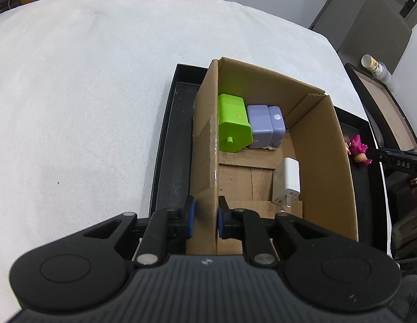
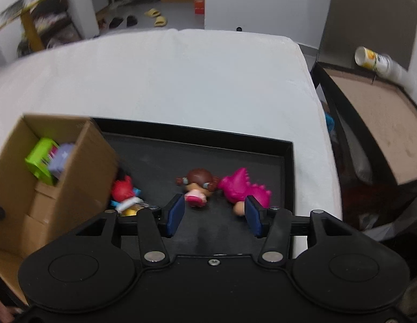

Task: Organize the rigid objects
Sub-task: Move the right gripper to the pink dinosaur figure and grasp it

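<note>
left wrist view: my left gripper (image 1: 204, 219) pinches the near left wall of the cardboard box (image 1: 326, 167), one pad outside and one inside, jaws narrow on the card. the box stands in the black tray (image 1: 168, 140), which lies on the white cloth (image 1: 87, 80). inside the box, at its far left corner, a green block (image 1: 232, 123) and a lilac block (image 1: 264, 126) sit touching; a white charger (image 1: 287, 183) leans against the right wall, nearer to me, prongs towards the camera.

right wrist view: my right gripper (image 2: 213, 215) is spread wide and holds nothing. it hovers over the tray floor to the right of the box. just beyond its fingertips lie the brown-haired doll (image 2: 196, 185) and the pink dinosaur (image 2: 243, 185), touching one another; the red-haired figure (image 2: 125, 193) lies against the outer right wall of the box.

judgement: sorting is partway done, with three items boxed and three toys outside the box. the next grasp seems aimed at the doll or the dinosaur.

risks: because these two touch, closing on one may nudge or drag the other; the rounded heads may slip from flat pads. the view is blurred, so alignment is uncertain. if my left grip slackens, the box may slide or tip when a toy is dropped in. the leaning charger may topple if struck.
</note>
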Demonstrator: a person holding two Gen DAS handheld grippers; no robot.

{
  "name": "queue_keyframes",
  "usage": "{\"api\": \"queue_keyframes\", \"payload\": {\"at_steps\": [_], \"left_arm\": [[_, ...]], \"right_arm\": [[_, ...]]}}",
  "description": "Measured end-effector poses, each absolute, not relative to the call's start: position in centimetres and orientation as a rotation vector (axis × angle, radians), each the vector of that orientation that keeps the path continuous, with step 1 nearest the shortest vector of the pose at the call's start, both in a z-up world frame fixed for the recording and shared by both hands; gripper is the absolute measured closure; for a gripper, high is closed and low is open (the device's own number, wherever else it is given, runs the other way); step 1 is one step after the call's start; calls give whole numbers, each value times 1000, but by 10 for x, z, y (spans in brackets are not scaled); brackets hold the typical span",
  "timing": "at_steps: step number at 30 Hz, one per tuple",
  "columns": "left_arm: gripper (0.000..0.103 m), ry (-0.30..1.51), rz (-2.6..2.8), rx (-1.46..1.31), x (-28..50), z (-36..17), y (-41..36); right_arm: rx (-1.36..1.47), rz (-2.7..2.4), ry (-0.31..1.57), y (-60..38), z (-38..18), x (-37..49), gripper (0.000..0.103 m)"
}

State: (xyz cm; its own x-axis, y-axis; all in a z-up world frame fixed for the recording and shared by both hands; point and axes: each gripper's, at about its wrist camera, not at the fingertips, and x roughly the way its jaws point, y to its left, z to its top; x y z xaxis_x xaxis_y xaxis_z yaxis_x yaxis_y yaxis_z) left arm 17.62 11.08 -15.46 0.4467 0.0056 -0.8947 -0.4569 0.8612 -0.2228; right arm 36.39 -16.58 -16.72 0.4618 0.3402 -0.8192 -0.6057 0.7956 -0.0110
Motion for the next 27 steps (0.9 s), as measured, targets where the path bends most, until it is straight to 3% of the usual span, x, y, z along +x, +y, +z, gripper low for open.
{"api": "queue_keyframes", "payload": {"at_steps": [8, 27], "left_arm": [[88, 1083, 303, -466, 177, -156, 110], [88, 1089, 308, -466, 178, -156, 110]], "right_arm": [[-339, 643, 993, -167, -185, 388, 49], [-628, 670, 933, -143, -210, 392, 47]]}}
